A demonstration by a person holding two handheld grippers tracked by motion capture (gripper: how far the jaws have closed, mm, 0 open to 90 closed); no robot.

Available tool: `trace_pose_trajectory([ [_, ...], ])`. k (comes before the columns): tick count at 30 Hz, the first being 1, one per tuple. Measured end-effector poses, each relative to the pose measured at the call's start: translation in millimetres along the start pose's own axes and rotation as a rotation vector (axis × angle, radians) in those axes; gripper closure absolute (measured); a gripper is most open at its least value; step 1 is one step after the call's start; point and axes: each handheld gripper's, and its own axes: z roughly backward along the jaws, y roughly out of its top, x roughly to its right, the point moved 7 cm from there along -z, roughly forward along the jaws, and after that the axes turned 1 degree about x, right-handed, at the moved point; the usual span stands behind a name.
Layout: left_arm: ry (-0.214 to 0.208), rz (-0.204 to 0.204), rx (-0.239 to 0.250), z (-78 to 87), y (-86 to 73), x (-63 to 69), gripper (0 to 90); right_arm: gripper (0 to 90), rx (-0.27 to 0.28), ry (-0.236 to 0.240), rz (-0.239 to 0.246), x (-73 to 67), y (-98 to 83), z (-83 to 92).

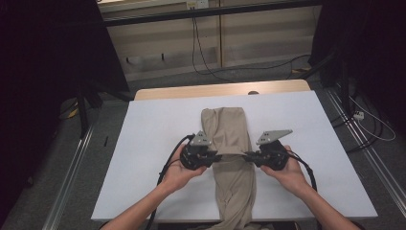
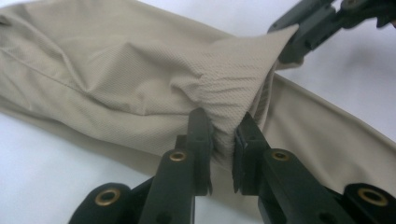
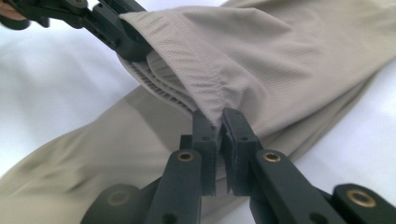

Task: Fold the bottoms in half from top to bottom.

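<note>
A white tabletop (image 1: 158, 143) carries a long beige garment (image 1: 230, 129), folded lengthwise into a strip that runs from the middle of the tabletop to its near edge and hangs over it. About halfway along the strip, 2 tools meet it from opposite sides. The left tool (image 2: 223, 135) is clenched on a bunched fold at the garment's left edge, the cloth pinched between its pads. The right tool (image 3: 219, 122) is clenched on the opposite edge, and the fabric between them is lifted into a ridge.
</note>
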Motion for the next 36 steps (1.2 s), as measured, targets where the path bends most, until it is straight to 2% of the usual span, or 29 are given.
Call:
trace_pose_trajectory([
  [4,-0.041,-0.038,-0.022,7.1,-15.3,24.8,79.6,84.4,-0.01,0.029,0.014,-23.9,-15.3,13.2],
  [6,-0.048,-0.052,-0.029,9.1,-21.9,35.1,79.5,84.3,-0.023,0.035,0.023,-36.1,-24.0,17.3],
  [8,-0.063,-0.066,-0.047,10.9,-29.0,42.6,79.3,84.2,-0.031,0.038,0.035,-45.5,-31.2,20.3],
  [10,-0.066,-0.063,-0.05,11.3,-35.0,49.1,79.3,83.9,-0.035,0.048,0.034,-52.6,-36.0,22.7],
  [15,-0.067,-0.079,-0.085,13.5,-47.8,59.0,78.6,81.5,-0.068,0.064,0.048,-64.8,-47.7,20.3],
  [16,-0.071,-0.071,-0.09,13.2,-51.2,60.9,77.9,80.3,-0.073,0.069,0.043,-66.2,-49.5,20.2],
  [22,-0.058,-0.1,-0.123,15.4,-65.9,68.7,69.5,72.8,-0.105,0.072,0.041,-76.7,-63.8,23.2],
  [25,-0.06,-0.086,-0.137,16.4,-68.9,73.9,65.8,71.8,-0.12,0.064,0.058,-82.9,-69.4,26.1],
  [28,-0.051,-0.115,-0.16,17.9,-73.4,77.5,60.5,65.5,-0.126,0.079,0.044,-85.1,-71.4,27.1],
  [31,-0.084,-0.098,-0.169,21.7,-74.9,75.6,57.9,55.6,-0.118,0.103,0.029,-85.1,-69.0,27.5],
  [33,-0.102,-0.084,-0.161,27.7,-76.0,72.7,55.2,41.0,-0.095,0.093,0.007,-81.8,-65.2,29.7],
  [34,-0.105,-0.086,-0.146,30.0,-76.4,70.2,52.7,37.2,-0.076,0.072,-0.007,-79.1,-62.7,31.4],
  [36,-0.09,-0.084,-0.132,33.6,-76.2,63.2,48.3,33.5,-0.037,0.075,-0.022,-74.7,-56.7,34.6],
])
